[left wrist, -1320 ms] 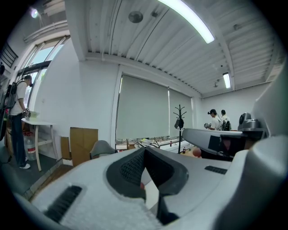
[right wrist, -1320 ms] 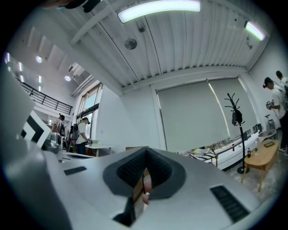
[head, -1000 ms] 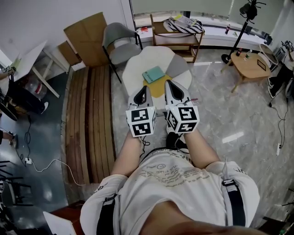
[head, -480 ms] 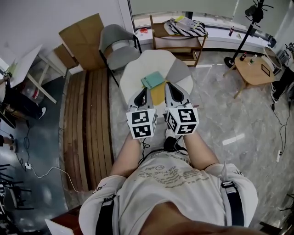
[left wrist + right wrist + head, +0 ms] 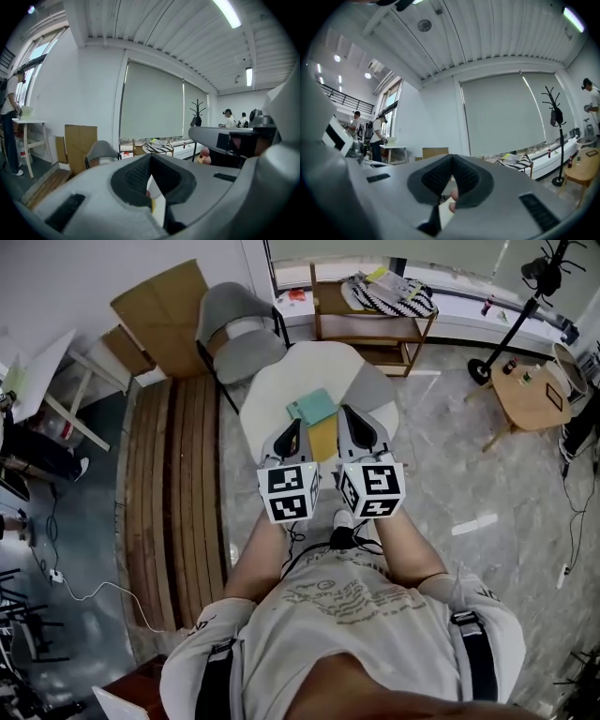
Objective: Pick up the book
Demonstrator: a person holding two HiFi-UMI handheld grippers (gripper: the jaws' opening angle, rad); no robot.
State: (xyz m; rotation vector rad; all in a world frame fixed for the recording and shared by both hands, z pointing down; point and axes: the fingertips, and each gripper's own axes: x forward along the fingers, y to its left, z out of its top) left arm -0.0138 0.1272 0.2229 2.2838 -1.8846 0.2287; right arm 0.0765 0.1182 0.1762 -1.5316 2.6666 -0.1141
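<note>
A teal book (image 5: 312,405) lies on a low round table (image 5: 267,395) with white, yellow and grey sections, straight ahead of me in the head view. My left gripper (image 5: 290,427) and right gripper (image 5: 351,414) are held side by side over the table's near edge, both shut and empty. The book lies just beyond and between their tips. In the left gripper view the left gripper (image 5: 150,157) points roughly level at the room, as does the right gripper (image 5: 451,160) in its own view. The book is hidden in both gripper views.
A grey chair (image 5: 230,324) and a cardboard sheet (image 5: 164,315) stand behind the table. A wooden shelf (image 5: 375,310) holds a striped cloth. Wooden slats (image 5: 178,484) run along the left. A small wooden table (image 5: 530,395) and a stand (image 5: 506,343) are at right. People stand at the room's edges.
The table and book have come closer to the grippers as I walk forward. Both grippers have stayed shut and side by side.
</note>
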